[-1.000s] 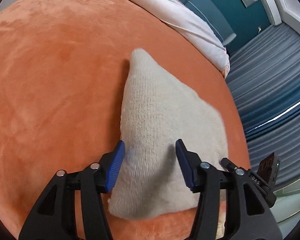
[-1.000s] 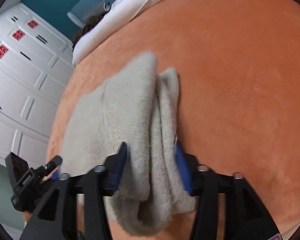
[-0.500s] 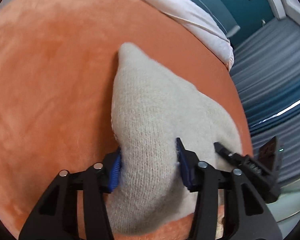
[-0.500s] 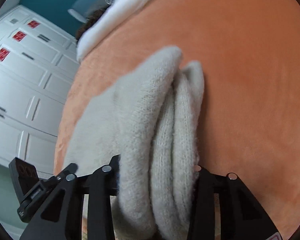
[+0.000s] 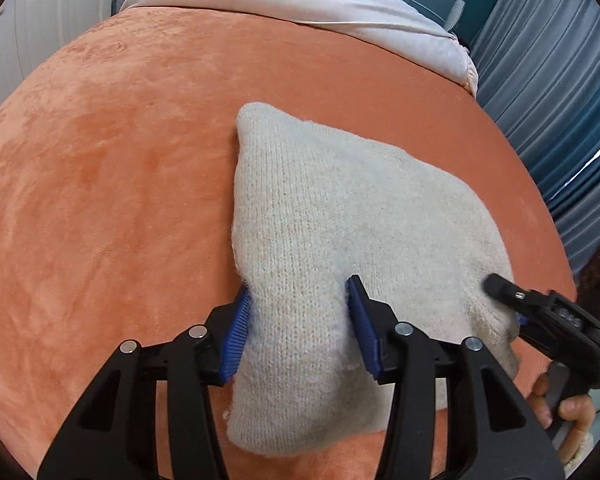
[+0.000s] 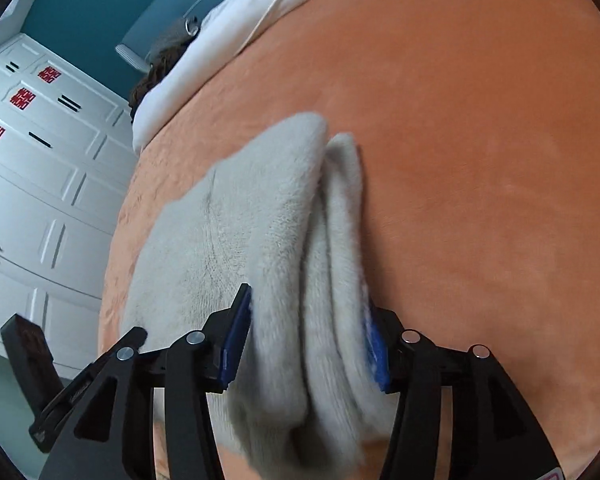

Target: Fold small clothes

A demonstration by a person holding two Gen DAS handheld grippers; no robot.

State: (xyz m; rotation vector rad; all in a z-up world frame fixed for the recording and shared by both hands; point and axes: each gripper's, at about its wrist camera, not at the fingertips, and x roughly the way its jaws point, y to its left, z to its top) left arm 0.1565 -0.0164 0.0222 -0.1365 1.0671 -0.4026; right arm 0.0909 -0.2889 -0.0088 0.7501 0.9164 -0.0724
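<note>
Beige knit garment point(image 5: 340, 220), folded, lying on orange plush bedspread point(image 5: 120, 160). Left gripper point(image 5: 298, 320) pinching near left edge; right gripper point(image 6: 308, 336) clamped on stacked layers at near right edge.

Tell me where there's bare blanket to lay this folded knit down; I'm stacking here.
Bare orange blanket lies left of the beige knit garment, up to the white bedding. More lies on the garment's other side. The near edge is crowded: left gripper and right gripper clamp the garment.
</note>
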